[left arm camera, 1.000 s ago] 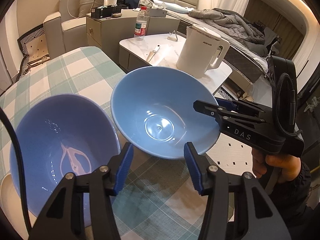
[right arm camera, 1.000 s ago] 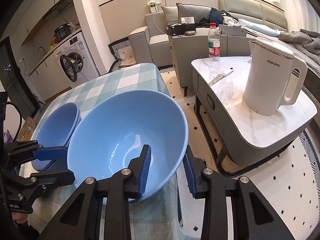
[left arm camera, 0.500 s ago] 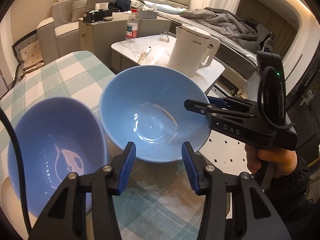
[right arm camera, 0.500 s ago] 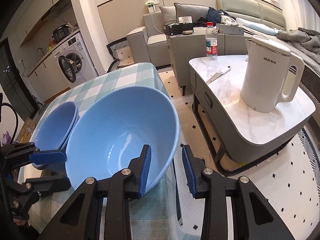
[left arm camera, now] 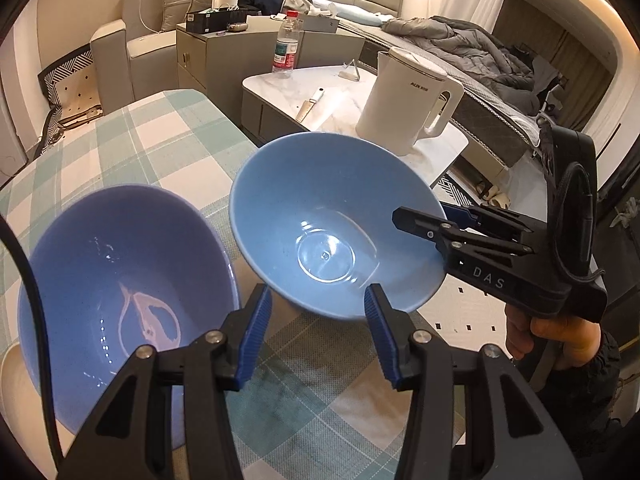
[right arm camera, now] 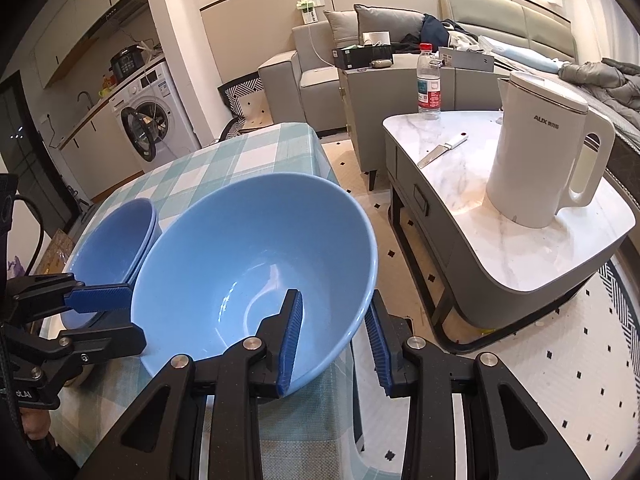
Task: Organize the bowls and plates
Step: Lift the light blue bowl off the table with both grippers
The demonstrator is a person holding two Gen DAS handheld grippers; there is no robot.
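A light blue bowl [left arm camera: 320, 216] [right arm camera: 240, 256] hangs tilted over the right edge of the checked table [left arm camera: 120, 148]. My right gripper [right arm camera: 333, 298] [left arm camera: 424, 216] is shut on its rim, one pad inside the bowl and one outside. To its left, a purple-blue bowl [left arm camera: 120, 280] [right arm camera: 112, 236] sits on the cloth as the top of a small stack. My left gripper [left arm camera: 316, 296] [right arm camera: 136, 315] is open, its fingertips just under the light blue bowl's near side, and no pad presses on anything.
A cream plate rim [left arm camera: 10, 380] shows under the stack. Beyond the table's edge stands a marble coffee table [right arm camera: 520, 248] with a white kettle [right arm camera: 544, 160], a knife [right arm camera: 442, 150] and a water bottle [right arm camera: 429, 80]. Sofas and a washing machine [right arm camera: 148, 128] are farther back.
The right gripper keeps its hold on the light blue bowl, which stays tilted in about the same place. The left gripper swayed slightly and its jaws narrowed a little.
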